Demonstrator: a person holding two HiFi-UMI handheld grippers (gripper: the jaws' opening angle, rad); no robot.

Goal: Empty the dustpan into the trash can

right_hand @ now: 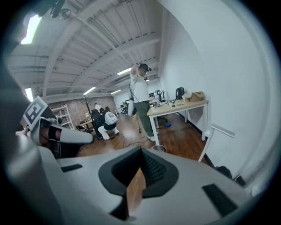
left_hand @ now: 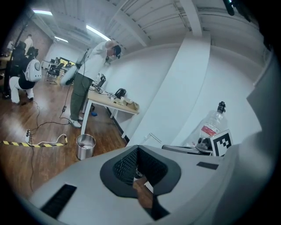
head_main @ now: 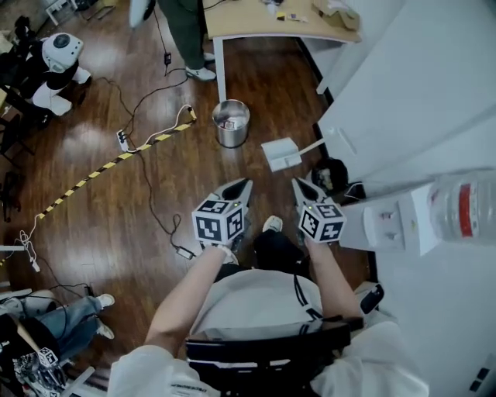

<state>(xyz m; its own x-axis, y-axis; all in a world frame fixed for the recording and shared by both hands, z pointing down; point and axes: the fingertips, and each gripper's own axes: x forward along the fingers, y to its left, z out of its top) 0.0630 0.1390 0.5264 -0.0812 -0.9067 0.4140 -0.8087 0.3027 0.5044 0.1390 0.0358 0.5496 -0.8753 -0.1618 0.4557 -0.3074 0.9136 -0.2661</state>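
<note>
The round metal trash can (head_main: 231,122) stands on the wooden floor near a table leg; it also shows in the left gripper view (left_hand: 85,146). To its right a white dustpan (head_main: 281,153) rests on the floor, its handle leaning toward the white wall. My left gripper (head_main: 244,186) and right gripper (head_main: 297,183) are held side by side in front of my body, short of both objects. Both point forward and somewhat down. The jaws of the left gripper (left_hand: 137,151) meet with nothing between them. Those of the right gripper (right_hand: 141,154) are also shut and empty.
A light wooden table (head_main: 256,19) stands beyond the can, with a person (head_main: 184,35) next to it. Cables and a yellow-black striped strip (head_main: 116,161) cross the floor at left. A black bag (head_main: 332,174) and a water dispenser (head_main: 391,226) with bottle line the wall at right.
</note>
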